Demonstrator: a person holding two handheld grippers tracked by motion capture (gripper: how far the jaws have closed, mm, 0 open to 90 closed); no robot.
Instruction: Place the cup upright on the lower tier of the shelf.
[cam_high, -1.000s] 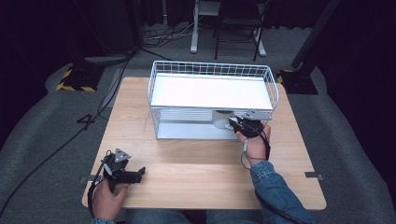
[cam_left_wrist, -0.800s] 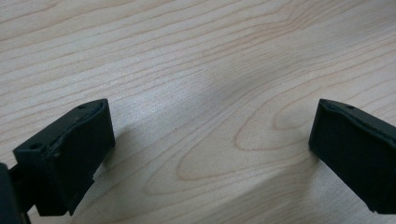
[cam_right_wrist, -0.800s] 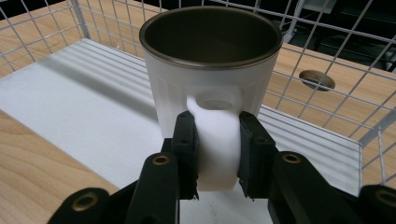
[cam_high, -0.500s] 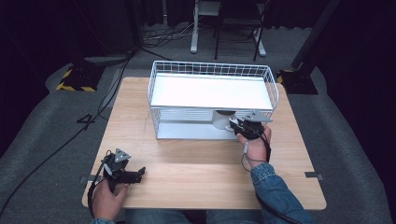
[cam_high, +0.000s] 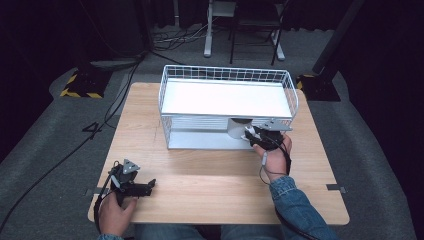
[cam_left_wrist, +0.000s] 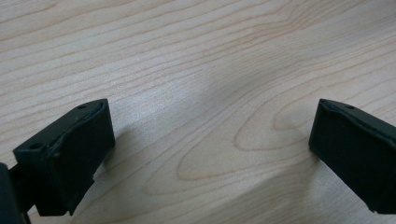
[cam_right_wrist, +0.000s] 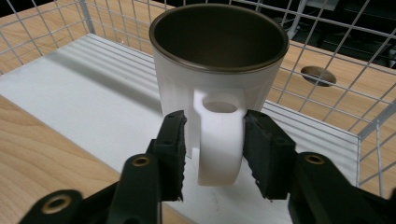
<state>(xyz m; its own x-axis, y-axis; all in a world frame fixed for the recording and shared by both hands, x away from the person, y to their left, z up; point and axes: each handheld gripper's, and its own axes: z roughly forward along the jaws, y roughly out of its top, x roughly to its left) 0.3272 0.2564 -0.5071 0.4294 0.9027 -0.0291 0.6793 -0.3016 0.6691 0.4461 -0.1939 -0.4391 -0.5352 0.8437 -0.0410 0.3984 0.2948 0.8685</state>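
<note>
Right gripper (cam_right_wrist: 214, 154): jaws flank the handle of a white mug (cam_right_wrist: 219, 70), one pad on each side of the handle loop, close in or just touching; a firm clamp cannot be confirmed. Holding by the handle likely keeps the mug upright while it sits on the lower shelf of the wire rack (cam_high: 227, 74). In the high view the mug (cam_high: 236, 128) is at frame centre, under the rack's white top shelf, with the right gripper (cam_high: 257, 137) just right of it.

Left gripper (cam_left_wrist: 212, 140): jaws wide apart, nothing between, over bare wooden table (cam_left_wrist: 196, 56). In the high view it (cam_high: 131, 184) rests at lower left, apparently parked.

Hidden: the mug's base, cut off by the handle and jaws; the mug's far side; the top shelf covers most of the mug from above.
</note>
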